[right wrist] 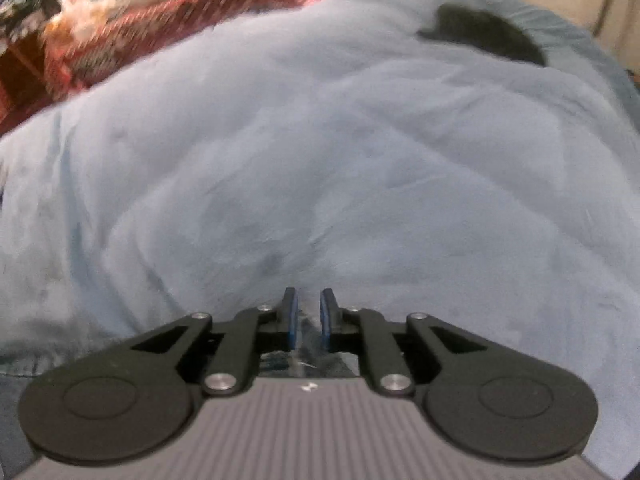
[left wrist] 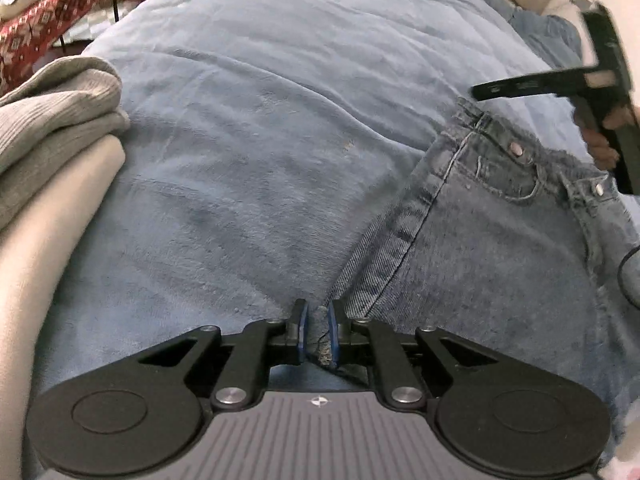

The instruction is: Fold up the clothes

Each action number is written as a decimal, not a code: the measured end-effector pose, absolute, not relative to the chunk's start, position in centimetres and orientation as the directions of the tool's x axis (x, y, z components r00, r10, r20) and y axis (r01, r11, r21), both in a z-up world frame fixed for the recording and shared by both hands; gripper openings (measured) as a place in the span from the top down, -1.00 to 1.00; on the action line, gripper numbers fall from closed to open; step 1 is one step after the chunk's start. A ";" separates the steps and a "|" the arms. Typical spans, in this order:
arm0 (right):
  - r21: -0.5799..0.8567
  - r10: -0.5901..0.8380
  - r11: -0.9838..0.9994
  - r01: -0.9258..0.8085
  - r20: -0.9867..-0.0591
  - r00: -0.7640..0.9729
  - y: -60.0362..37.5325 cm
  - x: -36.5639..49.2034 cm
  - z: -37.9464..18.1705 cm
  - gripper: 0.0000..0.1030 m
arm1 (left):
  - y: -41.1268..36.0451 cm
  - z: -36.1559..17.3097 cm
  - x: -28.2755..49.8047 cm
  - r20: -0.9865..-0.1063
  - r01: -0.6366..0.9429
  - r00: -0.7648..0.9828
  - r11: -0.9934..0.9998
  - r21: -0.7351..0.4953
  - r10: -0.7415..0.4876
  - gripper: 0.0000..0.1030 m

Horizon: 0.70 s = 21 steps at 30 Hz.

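one pair of jeans [left wrist: 480,248] lay at the right of the left wrist view on a blue blanket [left wrist: 260,120]. the left gripper [left wrist: 318,330] pinched its frayed denim edge, jaws barely apart. two folded garments [left wrist: 52,128] sat stacked at the left. the right gripper [right wrist: 309,316] stood slightly open, nothing clearly gripped.

Coarse, faded denim jeans [left wrist: 492,248] with small shiny metal rivets lie on a soft, plush matt blue blanket [left wrist: 256,128], beside ribbed grey knit cloth [left wrist: 52,120] and matt black plastic fingers [left wrist: 297,330].
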State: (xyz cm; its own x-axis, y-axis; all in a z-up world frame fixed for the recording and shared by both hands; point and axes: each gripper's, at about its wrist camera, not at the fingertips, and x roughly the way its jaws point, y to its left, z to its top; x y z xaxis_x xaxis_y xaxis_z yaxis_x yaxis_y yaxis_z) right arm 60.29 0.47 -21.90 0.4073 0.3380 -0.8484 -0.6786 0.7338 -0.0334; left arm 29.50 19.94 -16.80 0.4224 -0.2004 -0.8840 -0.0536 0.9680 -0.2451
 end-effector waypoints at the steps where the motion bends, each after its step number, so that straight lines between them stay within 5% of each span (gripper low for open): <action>1: -0.029 0.343 0.742 -0.669 -0.842 0.416 -0.6 60.1 -20.9 0.78 | 20.1 -16.5 29.5 -0.884 -0.051 0.421 0.968 -0.246 -0.202 0.68; 7: -0.063 0.301 0.784 -0.617 -0.832 0.467 -6.6 55.9 -16.6 0.64 | 20.2 -15.1 28.9 -0.883 -0.009 0.425 0.974 -0.225 -0.200 0.45; 14: -0.101 0.155 0.911 -0.400 -0.815 0.558 -16.5 50.1 -14.7 -0.25 | 19.5 -16.2 27.6 -0.855 -0.008 0.479 0.973 -0.230 -0.199 0.23; 21: -0.145 0.069 0.943 -0.299 -0.795 0.603 -22.1 43.0 -15.7 -0.59 | 19.3 -17.3 26.6 -0.802 0.031 0.551 0.966 -0.258 -0.232 0.08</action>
State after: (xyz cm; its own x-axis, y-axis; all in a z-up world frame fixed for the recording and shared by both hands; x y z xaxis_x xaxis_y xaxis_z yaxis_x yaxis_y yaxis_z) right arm 42.95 -22.12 -15.69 0.6029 0.0688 -0.7948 -0.2989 0.9432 -0.1451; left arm 26.62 19.31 -17.31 0.5510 -0.2323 -0.8015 0.0314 0.9656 -0.2583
